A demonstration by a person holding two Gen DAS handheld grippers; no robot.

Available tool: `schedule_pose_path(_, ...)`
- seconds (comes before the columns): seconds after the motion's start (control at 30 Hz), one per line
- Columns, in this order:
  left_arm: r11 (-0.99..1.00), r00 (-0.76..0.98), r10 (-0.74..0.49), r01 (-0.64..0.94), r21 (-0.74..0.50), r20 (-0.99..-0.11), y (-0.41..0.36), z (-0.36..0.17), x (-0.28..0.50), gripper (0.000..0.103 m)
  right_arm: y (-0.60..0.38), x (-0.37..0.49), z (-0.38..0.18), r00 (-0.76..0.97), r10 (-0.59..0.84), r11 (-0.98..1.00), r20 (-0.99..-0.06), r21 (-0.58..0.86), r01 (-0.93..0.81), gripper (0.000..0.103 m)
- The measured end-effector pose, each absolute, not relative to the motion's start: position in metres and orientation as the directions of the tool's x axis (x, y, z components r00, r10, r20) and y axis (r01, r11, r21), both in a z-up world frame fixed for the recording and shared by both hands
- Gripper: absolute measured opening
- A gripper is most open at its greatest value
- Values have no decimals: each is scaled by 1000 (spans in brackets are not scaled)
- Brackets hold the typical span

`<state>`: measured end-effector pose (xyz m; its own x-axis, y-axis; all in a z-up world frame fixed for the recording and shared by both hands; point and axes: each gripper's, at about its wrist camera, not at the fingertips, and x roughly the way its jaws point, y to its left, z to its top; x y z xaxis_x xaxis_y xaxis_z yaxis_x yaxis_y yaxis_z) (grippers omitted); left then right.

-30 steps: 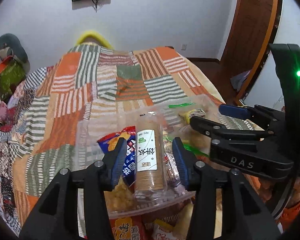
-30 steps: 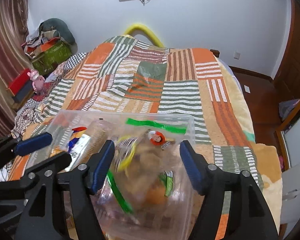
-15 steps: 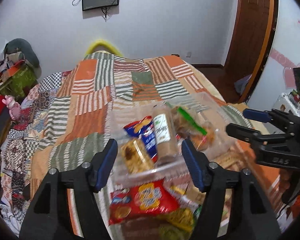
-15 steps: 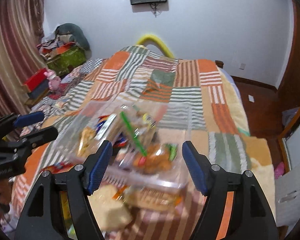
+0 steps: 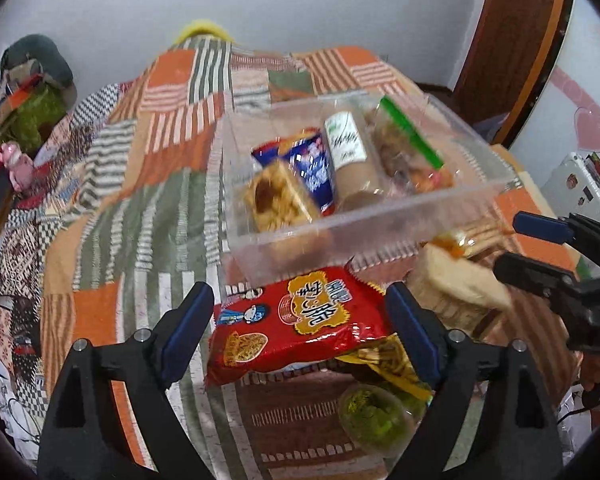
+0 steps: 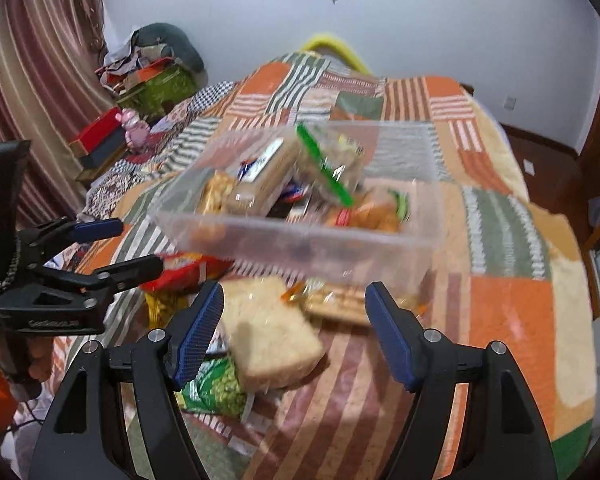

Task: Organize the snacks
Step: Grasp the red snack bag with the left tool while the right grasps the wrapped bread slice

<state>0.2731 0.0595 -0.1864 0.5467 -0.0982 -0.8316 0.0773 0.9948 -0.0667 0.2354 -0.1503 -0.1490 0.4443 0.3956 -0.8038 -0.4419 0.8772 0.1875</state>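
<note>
Both of our grippers hang empty over the loose snacks at the near end of the bed. Our left gripper [image 5: 300, 324] has just been opening, and its jaws now stand wide on either side of the red snack packet [image 5: 296, 324] without pressing on it; a second ago they sat close beside the biscuit roll [image 5: 350, 160] in the bin. Our right gripper [image 6: 294, 332] is spread too, with the pale bread-like pack [image 6: 272, 340] below and between its jaws but not gripped. Just past these, the clear plastic bin [image 5: 380, 216] rests on the striped quilt [image 5: 168, 128], and in both views it now sits farther from us than a second ago. Inside it lie the roll, a blue packet [image 5: 312, 168] and a green-sealed bag [image 5: 408, 148]. We judge the last item delivered, so the next pick comes from the near pile, likely the red packet.
</note>
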Motion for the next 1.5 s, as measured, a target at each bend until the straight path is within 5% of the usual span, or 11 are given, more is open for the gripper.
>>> schedule_pose_path(0.87, 985, 468, -112, -66, -161, -876, 119, -256, 271, 103, -126, 232, -189, 327, 395, 854, -859, 212, -475, 70)
schedule_pose_path(1.13, 978, 481, -147, -61, -200, -864, 123, -265, 276, 103, -132, 231, -186, 333, 407, 850, -850, 220, -479, 56)
schedule_pose_path(1.5, 982, 539, -129, -46, -182, -832, 122, -223, 247, 37, -137, 217, -173, 395, 376, 861, -838, 159, -482, 52)
